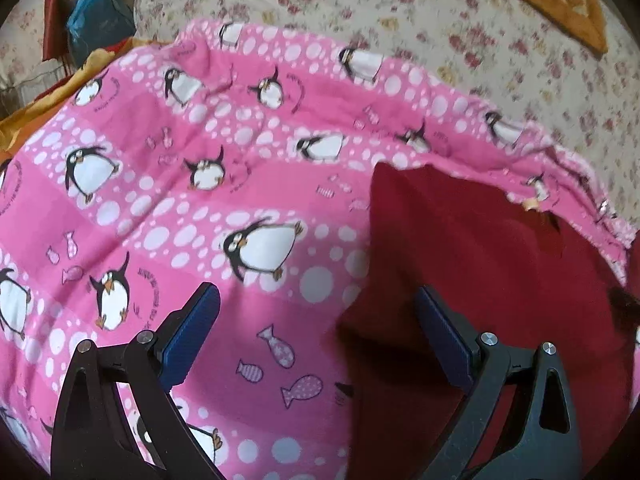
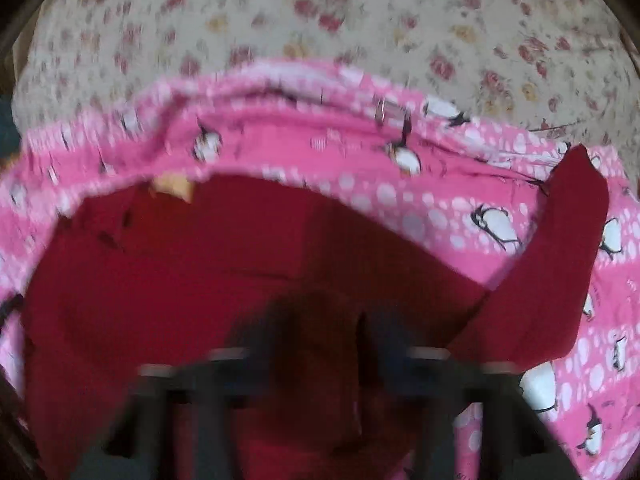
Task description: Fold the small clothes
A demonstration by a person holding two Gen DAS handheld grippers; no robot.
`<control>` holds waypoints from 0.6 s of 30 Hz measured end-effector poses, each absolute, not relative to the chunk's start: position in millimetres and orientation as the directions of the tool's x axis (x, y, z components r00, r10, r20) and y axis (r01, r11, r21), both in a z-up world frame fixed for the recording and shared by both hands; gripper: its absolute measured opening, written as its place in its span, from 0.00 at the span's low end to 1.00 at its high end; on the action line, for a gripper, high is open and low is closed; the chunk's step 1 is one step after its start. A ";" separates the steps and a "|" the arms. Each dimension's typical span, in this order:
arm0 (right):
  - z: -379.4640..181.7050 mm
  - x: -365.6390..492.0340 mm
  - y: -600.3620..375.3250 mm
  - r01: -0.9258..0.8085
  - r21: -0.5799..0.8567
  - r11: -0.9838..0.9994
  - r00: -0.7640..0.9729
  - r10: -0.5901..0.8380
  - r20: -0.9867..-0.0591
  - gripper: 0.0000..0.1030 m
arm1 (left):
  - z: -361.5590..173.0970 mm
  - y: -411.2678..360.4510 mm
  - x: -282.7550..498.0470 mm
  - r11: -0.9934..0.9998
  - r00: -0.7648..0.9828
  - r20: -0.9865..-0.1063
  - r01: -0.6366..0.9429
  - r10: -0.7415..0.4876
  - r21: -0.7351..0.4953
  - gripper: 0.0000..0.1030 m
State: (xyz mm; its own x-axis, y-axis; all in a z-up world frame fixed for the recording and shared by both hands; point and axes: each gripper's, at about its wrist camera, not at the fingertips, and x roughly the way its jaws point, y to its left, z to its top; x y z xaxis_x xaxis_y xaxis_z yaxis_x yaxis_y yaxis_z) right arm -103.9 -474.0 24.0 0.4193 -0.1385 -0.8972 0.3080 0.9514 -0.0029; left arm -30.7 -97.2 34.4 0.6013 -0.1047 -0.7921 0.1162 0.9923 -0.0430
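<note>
Nearest the left wrist camera, the left tool [image 1: 316,336] hangs with its blue-padded fingers spread wide and nothing between them; one finger stands over the pink penguin-print cloth [image 1: 200,200], the other over the edge of the dark red garment [image 1: 480,272]. In the blurred right wrist view, the right tool [image 2: 360,344] has its fingers pressed together over the red garment [image 2: 200,280]; dark red cloth bunches up at the tips, so it is judged to be pinching a fold, though the blur prevents certainty.

The garment lies mostly flat on the pink cloth. One sleeve [image 2: 560,248] extends outward to the right, unfolded. A small pale tag [image 2: 172,188] shows at its far edge.

Progress is judged early: the garment is laid out, but no completed fold shows. Sleeves and body remain to be folded.

Beyond the pink cloth lies the floral bedsheet [image 1: 440,20], with an orange patterned textile [image 1: 552,4] at the far right.

Containers: none identifiable. A blue bag-like item [image 1: 100,20] sits at the far left; its contents cannot be seen.
</note>
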 end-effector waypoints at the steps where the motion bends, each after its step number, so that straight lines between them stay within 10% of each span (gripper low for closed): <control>1: 27.4 -106.0 -469.6 0.299 -0.035 0.954 0.436 -0.169 -0.884 0.10 | 32.3 -97.5 -30.2 0.993 0.595 -0.798 0.113 -0.098 -0.038 0.95; 11: 25.4 -105.0 -493.6 0.378 -0.043 0.925 0.435 -0.218 -0.874 0.08 | 26.0 -106.6 -31.1 0.991 0.587 -0.806 0.137 -0.074 0.008 0.95; 15: 49.1 -134.5 -496.8 0.423 0.052 0.905 0.497 -0.183 -0.848 0.40 | 29.1 -104.8 -31.9 0.991 0.590 -0.803 0.135 -0.084 -0.005 0.95; 18: 66.7 -152.1 -481.2 0.387 0.110 0.915 0.542 -0.130 -0.830 0.41 | 33.9 -106.1 -34.9 0.990 0.605 -0.792 0.141 -0.087 -0.001 0.95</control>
